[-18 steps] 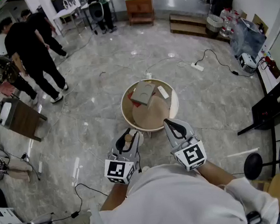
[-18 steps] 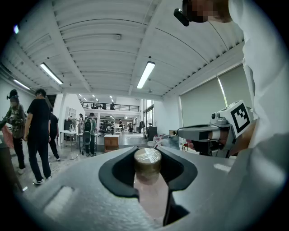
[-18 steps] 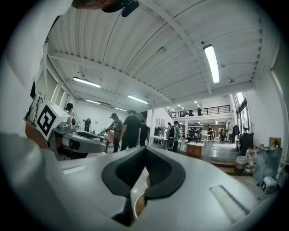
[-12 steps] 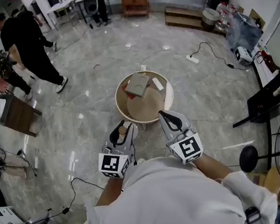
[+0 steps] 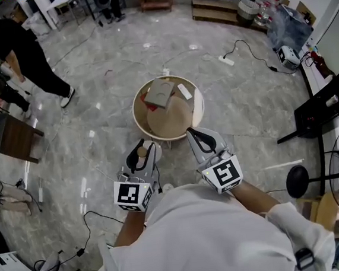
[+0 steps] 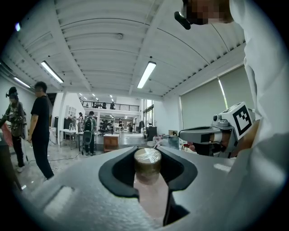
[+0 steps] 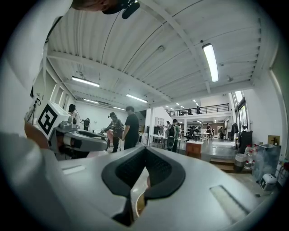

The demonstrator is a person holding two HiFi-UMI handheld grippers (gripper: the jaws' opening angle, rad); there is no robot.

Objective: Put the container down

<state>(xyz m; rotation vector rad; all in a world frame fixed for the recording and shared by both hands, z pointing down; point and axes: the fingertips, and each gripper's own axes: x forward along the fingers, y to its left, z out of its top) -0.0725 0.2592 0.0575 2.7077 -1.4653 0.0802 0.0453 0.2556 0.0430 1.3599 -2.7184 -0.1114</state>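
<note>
In the head view my left gripper (image 5: 141,147) is shut on a small container (image 5: 141,153), a pale cylinder with a tan round lid. It hangs just off the near left rim of the round wooden table (image 5: 139,121). In the left gripper view the container (image 6: 147,159) stands upright between the dark pads (image 6: 118,169), lid toward the camera. My right gripper (image 5: 192,133) is shut with nothing in it, its tips over the table's near rim. In the right gripper view its jaws (image 7: 144,152) meet at the tips.
On the table lie a grey square piece (image 5: 160,93), a white bar-shaped object (image 5: 184,91) and something red (image 5: 150,104). A white cable and power strip (image 5: 226,60) run across the marble floor beyond. A person in black (image 5: 15,45) walks at the far left beside a brown stool (image 5: 15,138).
The head view has shifted, so the table and both grippers sit higher and further left in it. The grippers keep their places at the table's near rim. The person in black has stepped left.
</note>
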